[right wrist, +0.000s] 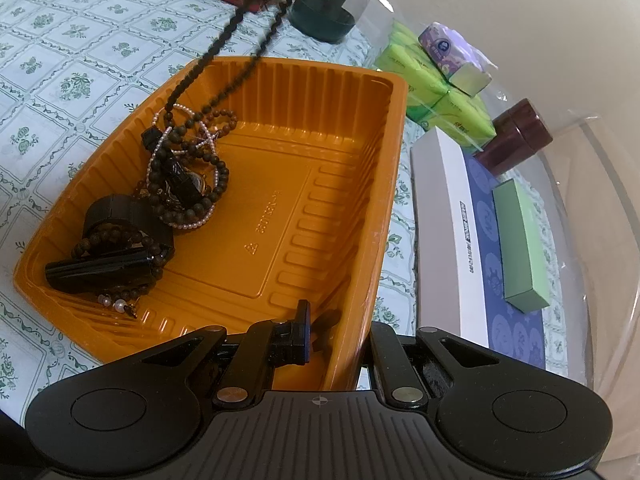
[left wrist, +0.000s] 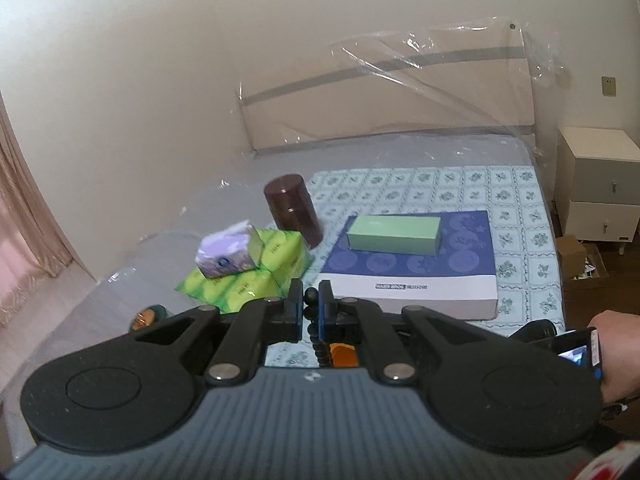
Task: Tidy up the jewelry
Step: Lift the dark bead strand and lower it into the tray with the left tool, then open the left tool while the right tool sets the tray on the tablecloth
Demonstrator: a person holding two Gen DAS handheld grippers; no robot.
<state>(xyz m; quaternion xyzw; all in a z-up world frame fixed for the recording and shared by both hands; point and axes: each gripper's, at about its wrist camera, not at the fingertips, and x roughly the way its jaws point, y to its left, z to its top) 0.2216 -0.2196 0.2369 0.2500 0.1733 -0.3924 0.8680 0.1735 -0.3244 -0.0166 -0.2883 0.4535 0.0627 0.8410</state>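
Beads first: left gripper is clenched on a dark bead strand, pinched betw. its fingers w/ the rest hanging down toward the orange tray below. In the right-wrist view that strand runs taut from the far top down into the tray's left side. Right gripper grips the tray's near-right wall, one finger inside, one outside. Step looks like lifting one necklace out of the tangle; next move prob. needs a slow, straight pull while the tray is held steady. Tray contents, all at left: bead pile w/ pearl strand, black cylinders; right half bare.
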